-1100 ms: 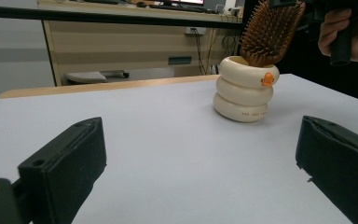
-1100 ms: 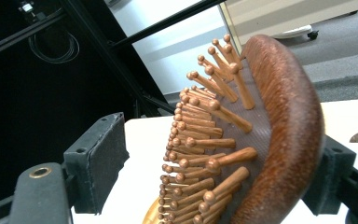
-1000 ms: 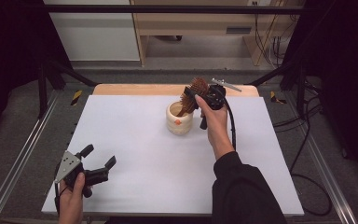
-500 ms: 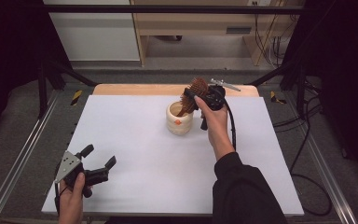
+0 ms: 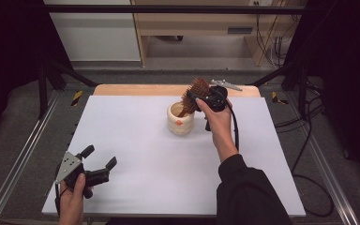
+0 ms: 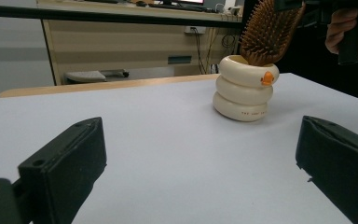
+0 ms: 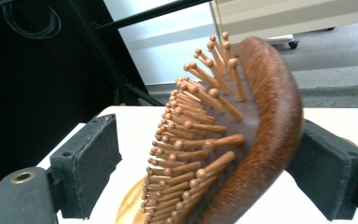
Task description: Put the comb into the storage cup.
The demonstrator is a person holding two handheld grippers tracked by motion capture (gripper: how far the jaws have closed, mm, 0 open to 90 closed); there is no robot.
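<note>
A brown wooden hairbrush (image 5: 198,91) stands handle-down in a cream ringed cup (image 5: 180,123) at the back middle of the white table (image 5: 136,154). My right gripper (image 5: 194,97) is around the brush head (image 7: 242,140). Its jaws have just been opening. The right pad (image 7: 328,172) lies against the brush's wooden back, while the left pad (image 7: 91,161) stands apart from the bristles. At the table's front left corner my left gripper (image 5: 99,157) is open with nothing between its jaws (image 6: 200,158); it looks toward the cup (image 6: 243,88) and brush (image 6: 270,30).
A wooden strip (image 5: 136,89) runs along the table's back edge. Metal frame rails (image 5: 23,159) flank both sides, and cables (image 5: 304,140) lie on the floor at the right. White surface stretches between the two hands.
</note>
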